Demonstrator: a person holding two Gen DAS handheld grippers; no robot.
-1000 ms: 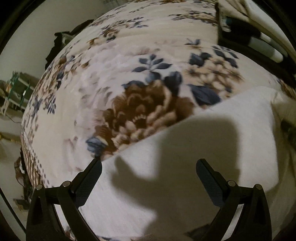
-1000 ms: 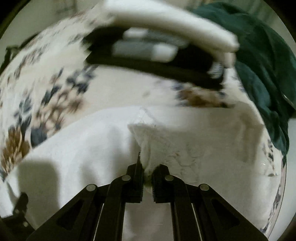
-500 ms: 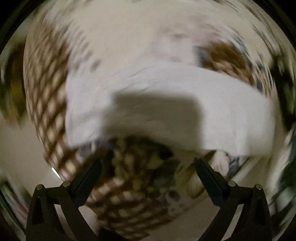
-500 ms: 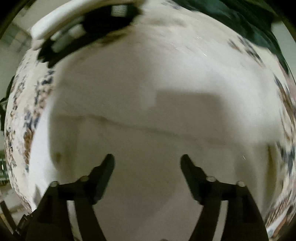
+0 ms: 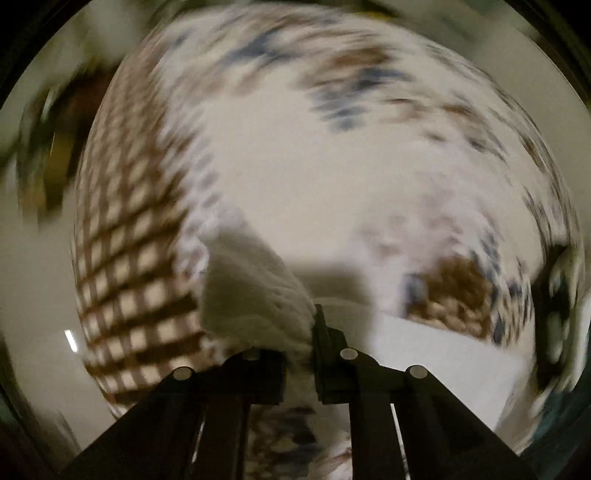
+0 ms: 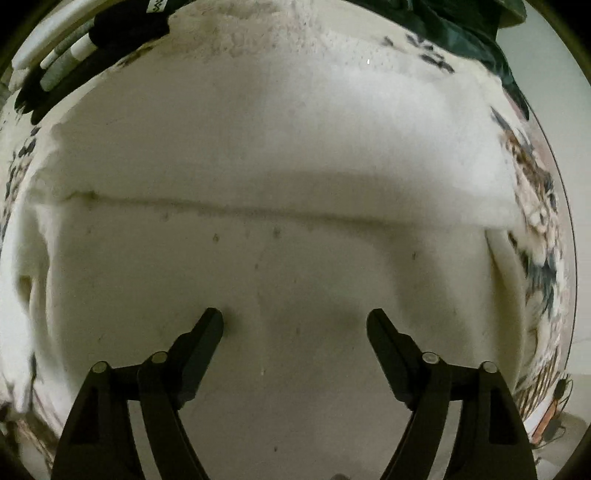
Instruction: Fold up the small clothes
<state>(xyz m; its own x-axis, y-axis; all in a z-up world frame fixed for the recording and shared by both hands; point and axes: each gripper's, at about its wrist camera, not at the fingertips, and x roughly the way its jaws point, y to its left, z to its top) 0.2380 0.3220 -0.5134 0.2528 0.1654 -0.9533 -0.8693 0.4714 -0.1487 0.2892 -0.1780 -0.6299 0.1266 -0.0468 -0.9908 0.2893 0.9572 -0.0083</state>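
Observation:
A small white garment (image 6: 280, 155) lies spread on a floral bedspread (image 5: 332, 155). In the right wrist view it fills most of the frame, with a folded edge (image 6: 258, 212) running across it. My right gripper (image 6: 295, 321) is open and empty, just above the cloth. In the left wrist view my left gripper (image 5: 308, 332) is shut on a bunched corner of the white garment (image 5: 255, 299), held up off the bed. More of the garment (image 5: 443, 354) lies flat at lower right. The left view is blurred.
A black and white folded item (image 6: 74, 55) lies at the far left of the bed, and a dark green cloth (image 6: 461, 29) at the far right. The checked border of the bedspread (image 5: 129, 258) marks the bed's left edge.
My left gripper has swung to the garment's corner and shut on it. My right gripper has let go of the cloth and opened, now over the flat garment.

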